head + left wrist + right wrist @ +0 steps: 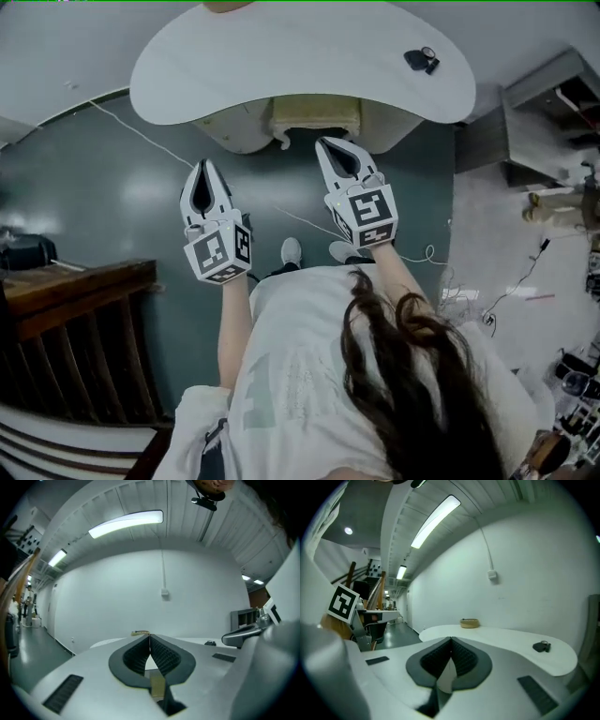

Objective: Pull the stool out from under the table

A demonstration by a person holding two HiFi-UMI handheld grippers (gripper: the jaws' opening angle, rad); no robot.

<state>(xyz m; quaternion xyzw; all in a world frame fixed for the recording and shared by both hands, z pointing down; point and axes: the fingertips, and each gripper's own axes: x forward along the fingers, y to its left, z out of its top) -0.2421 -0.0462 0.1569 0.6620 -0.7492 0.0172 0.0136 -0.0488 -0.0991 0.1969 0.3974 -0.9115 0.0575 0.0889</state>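
The stool (315,119) shows only as a cream seat edge tucked under the near rim of the white curved table (281,56). Both grippers hang in the air in front of that rim, above the green floor. My left gripper (204,165) is shut and empty, left of the stool and farther back from it. My right gripper (324,142) is also shut and empty, its tips just short of the stool's right side. In the left gripper view the left gripper (149,636) points over the table (108,642). In the right gripper view the right gripper (451,640) faces the tabletop (511,639).
A small black object (422,60) lies on the table's right end and a shallow basket (469,623) on its far side. Dark wooden furniture (75,319) stands at the left, a grey shelf unit (544,112) at the right. A white cable (141,131) crosses the floor.
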